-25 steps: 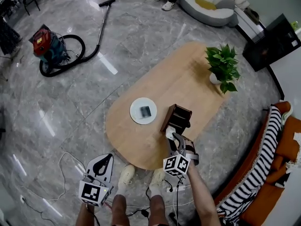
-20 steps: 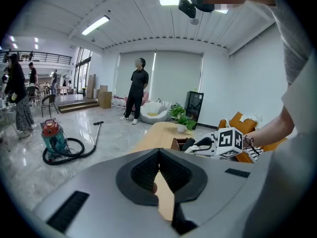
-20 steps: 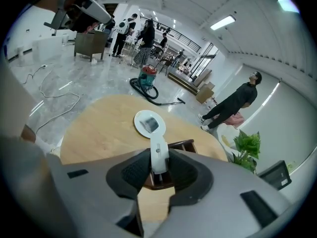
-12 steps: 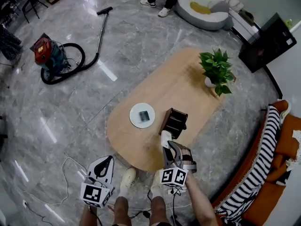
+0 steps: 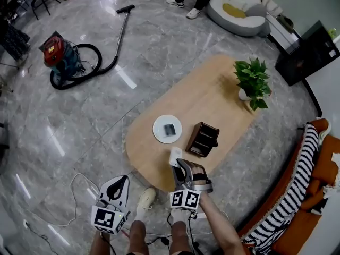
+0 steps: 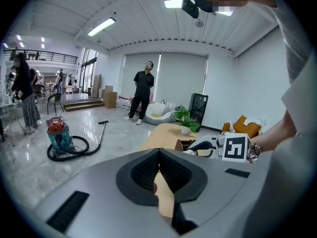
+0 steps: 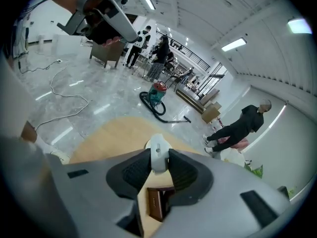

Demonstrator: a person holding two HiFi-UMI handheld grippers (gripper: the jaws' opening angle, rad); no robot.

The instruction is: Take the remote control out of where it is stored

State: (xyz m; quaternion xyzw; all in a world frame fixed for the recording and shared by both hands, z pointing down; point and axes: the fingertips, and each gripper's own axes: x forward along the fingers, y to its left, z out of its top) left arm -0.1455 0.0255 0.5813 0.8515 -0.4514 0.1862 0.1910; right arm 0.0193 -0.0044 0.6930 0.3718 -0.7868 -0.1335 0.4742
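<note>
My right gripper (image 5: 178, 164) is shut on a white remote control (image 5: 175, 154), and the remote's end sticks out past the pads (image 7: 157, 152). It hangs over the near end of the oval wooden table (image 5: 212, 92), just left of and clear of the brown wooden holder (image 5: 203, 139). In the right gripper view the holder (image 7: 157, 203) lies below the jaws. My left gripper (image 5: 118, 184) is low at the left, off the table, over the floor. Its jaws (image 6: 158, 152) meet at the tips with nothing between them.
A white plate (image 5: 158, 126) with a small dark object on it lies left of the holder. A potted plant (image 5: 252, 81) stands at the table's far end. A vacuum cleaner (image 5: 64, 60) and its hose lie on the floor at the left. A person (image 6: 143, 90) stands beyond the table.
My right gripper has drawn the remote away from the holder, towards me and to the left. The left gripper has stayed where it was.
</note>
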